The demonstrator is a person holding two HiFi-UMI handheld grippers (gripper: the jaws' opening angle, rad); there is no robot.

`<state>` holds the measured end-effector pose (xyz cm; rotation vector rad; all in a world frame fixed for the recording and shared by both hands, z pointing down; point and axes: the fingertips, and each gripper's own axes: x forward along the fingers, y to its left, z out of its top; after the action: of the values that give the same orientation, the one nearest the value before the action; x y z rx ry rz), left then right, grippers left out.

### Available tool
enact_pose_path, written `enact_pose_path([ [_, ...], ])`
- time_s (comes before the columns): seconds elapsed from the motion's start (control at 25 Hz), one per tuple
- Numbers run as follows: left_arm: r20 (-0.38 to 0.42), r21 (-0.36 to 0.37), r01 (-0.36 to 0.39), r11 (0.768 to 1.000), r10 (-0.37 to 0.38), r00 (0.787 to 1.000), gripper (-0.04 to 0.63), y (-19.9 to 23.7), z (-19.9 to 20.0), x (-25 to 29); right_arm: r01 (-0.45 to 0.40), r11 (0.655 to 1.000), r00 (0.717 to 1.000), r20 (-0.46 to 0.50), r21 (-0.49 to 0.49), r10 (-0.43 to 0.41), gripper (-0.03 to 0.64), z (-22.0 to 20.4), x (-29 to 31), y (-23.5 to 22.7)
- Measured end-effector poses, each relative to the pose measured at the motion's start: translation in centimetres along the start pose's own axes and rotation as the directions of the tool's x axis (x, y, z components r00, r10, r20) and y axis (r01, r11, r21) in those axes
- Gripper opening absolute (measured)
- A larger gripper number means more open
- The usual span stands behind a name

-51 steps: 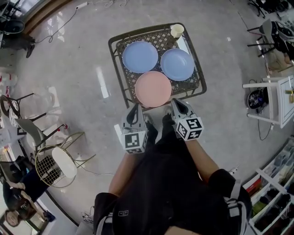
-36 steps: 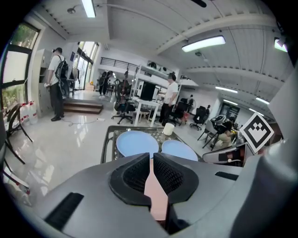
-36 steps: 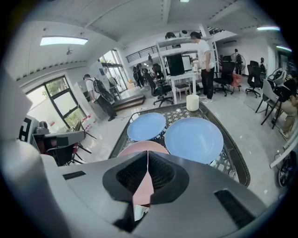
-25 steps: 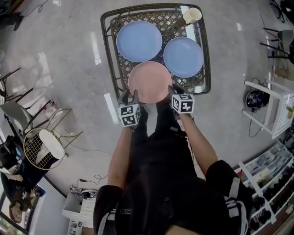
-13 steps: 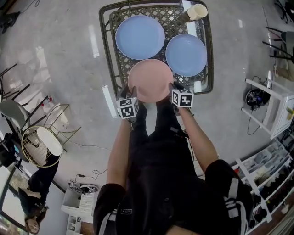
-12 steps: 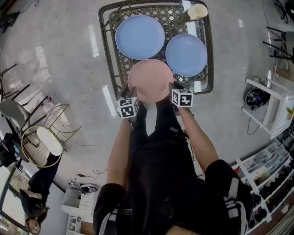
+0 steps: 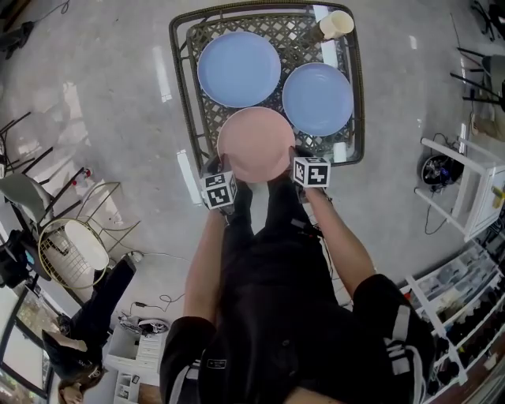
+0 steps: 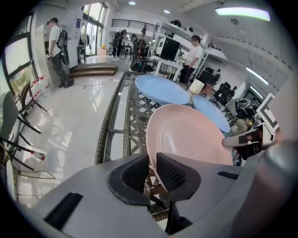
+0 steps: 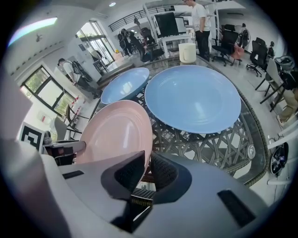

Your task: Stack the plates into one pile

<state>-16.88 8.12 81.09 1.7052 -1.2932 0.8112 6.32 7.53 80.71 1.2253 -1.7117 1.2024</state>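
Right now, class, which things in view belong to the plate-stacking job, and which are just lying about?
Job: pink plate; left blue plate; right blue plate; lattice table; left claw, jaws just closed further onto the pink plate's rim; right claw, gripping its opposite rim.
Lying about: cream cup; wire chair; white side table.

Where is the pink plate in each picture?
Head view: pink plate, upper middle, the nearest plate.
Left gripper view: pink plate, centre right, low.
Right gripper view: pink plate, left of centre.
Shared landmark: cream cup, farthest back in every view.
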Motion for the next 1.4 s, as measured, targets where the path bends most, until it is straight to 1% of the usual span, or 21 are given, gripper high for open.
enact_pose_path([
  [0.12,-0.002,-0.028,-0.006,1.0,0.005,1.0,0.063,-0.2,-0.1,-1.1,-0.022,0.999,1.0,-0.015,-0.029,0.022,0.04,0.3,-0.5,0.3],
  [0.32,0.016,-0.076,-0.03,0.997,0.031,0.999,0.064,-0.6,0.4,-2.8,-0.063,0.995,0.998,-0.005,-0.08,0.063,0.038,2.7,-1.9,1.0],
  [0.6,0.077,-0.108,-0.079,0.991,0.088,0.993,0.066,-2.1,4.4,-5.0,-0.118,0.98,0.992,0.029,-0.159,0.124,0.037,8.0,-4.3,1.0],
  [0.88,0.139,-0.174,-0.142,0.975,0.167,0.976,0.064,-4.2,8.2,-6.4,-0.168,0.957,0.982,0.049,-0.238,0.184,0.037,12.8,-6.4,0.1],
  [1.12,0.19,-0.195,-0.178,0.964,0.216,0.958,0.064,-5.1,11.2,-6.9,-0.206,0.933,0.969,0.071,-0.296,0.237,0.037,16.7,-7.1,-0.2],
  [1.4,0.221,-0.202,-0.193,0.96,0.236,0.946,0.063,-4.5,14.2,-6.8,-0.205,0.932,0.966,0.092,-0.299,0.242,0.037,19.8,-6.6,0.2],
])
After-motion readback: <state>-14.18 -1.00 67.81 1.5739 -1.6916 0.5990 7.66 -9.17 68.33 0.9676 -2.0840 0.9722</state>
